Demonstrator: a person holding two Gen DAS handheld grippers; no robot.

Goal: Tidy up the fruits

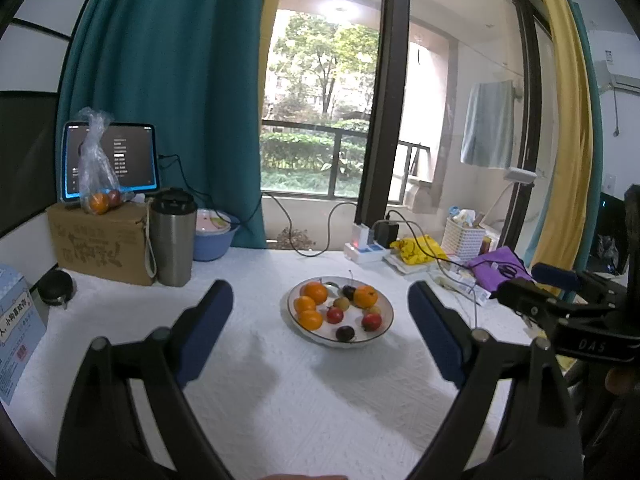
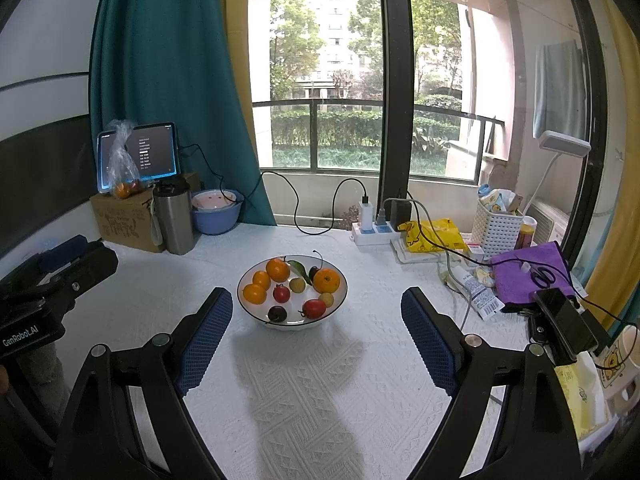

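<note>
Hovering above the white-clothed surface (image 2: 304, 392), both claws stand spread wide and carry nothing: the left claw (image 1: 320, 332) frames the bowl (image 1: 382, 332) from its side, the right claw (image 2: 316, 332) frames the bowl from a little nearer. The fruits all sit inside the bowl at the surface's centre: oranges (image 2: 277, 269) grouped from nine to twelve o'clock with one more at two o'clock, red fruits (image 2: 281, 293) near the middle and at five o'clock, a dark plum (image 2: 277, 313) at six o'clock, pale small fruits between them, and a green leaf (image 2: 298, 269) near twelve. A plastic bag (image 2: 120, 160) holding more fruit rests on the cardboard box (image 2: 128, 220) at ten o'clock, well apart. This layout fits either a gathered bowl or a mixed one awaiting sorting by kind, so I would not commit to a pick. Whatever comes, my judgement is that round, smooth fruit will roll under a pinch: approach from above, centre the pads across the widest part, close gently, and let one claw steady the rim so the bowl does not skid on the cloth.
</note>
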